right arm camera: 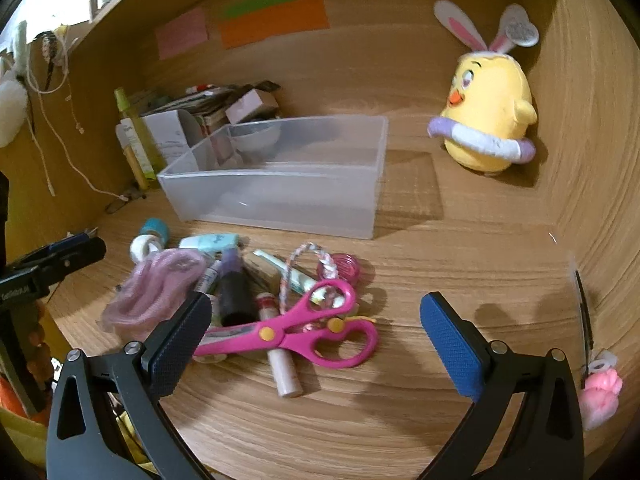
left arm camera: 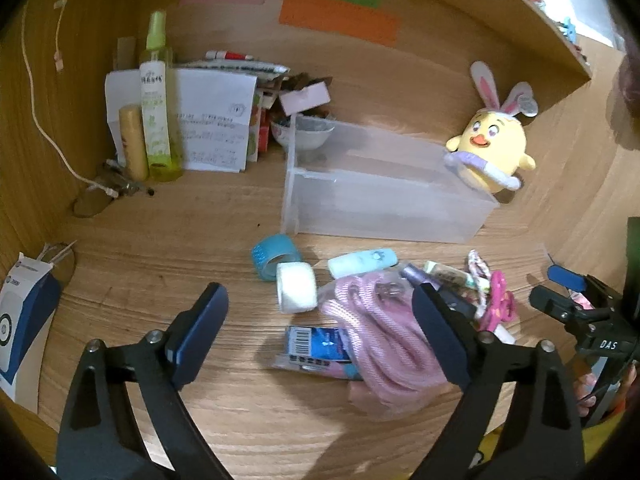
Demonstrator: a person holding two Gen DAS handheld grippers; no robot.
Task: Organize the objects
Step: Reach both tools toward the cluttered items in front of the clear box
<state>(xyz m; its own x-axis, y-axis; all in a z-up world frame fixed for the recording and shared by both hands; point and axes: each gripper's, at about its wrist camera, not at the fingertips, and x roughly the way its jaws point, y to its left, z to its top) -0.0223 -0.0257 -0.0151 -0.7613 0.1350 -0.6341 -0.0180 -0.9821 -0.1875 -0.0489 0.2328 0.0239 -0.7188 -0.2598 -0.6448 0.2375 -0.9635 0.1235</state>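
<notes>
Pink plastic scissors point(right arm camera: 296, 332) lie nearest to the right gripper point(right arm camera: 316, 344), at about 11 o'clock from the midpoint of its wide-open, empty jaws; they look stiff, light and a little slippery, so I judge the best hold is across the closed blades or the pivot, not the round handles. Under and beside them lie thin tubes, among them a pale lip balm tube point(right arm camera: 285, 376) at 6 o'clock of the scissors, which will probably roll when pushed. The left gripper point(left arm camera: 320, 320) also stands wide open with nothing pressed between its pads, though a soft pink rope bundle point(left arm camera: 380, 340) lies partly between them; it is limp and light, so it is better to pinch it at the thick middle. At 12 o'clock from this gripper a white tape roll point(left arm camera: 296, 286) and a blue tape roll point(left arm camera: 274, 254) touch each other; they are rigid and easy to take across the ring. Farther, at 12 o'clock of the heap, the clear plastic bin point(left arm camera: 384, 216) stands empty on the wooden desk point(left arm camera: 160, 240), probably the goal for the small things. Farthest, at 2 o'clock, a yellow plush chick point(right arm camera: 488, 120) sits in the corner.
</notes>
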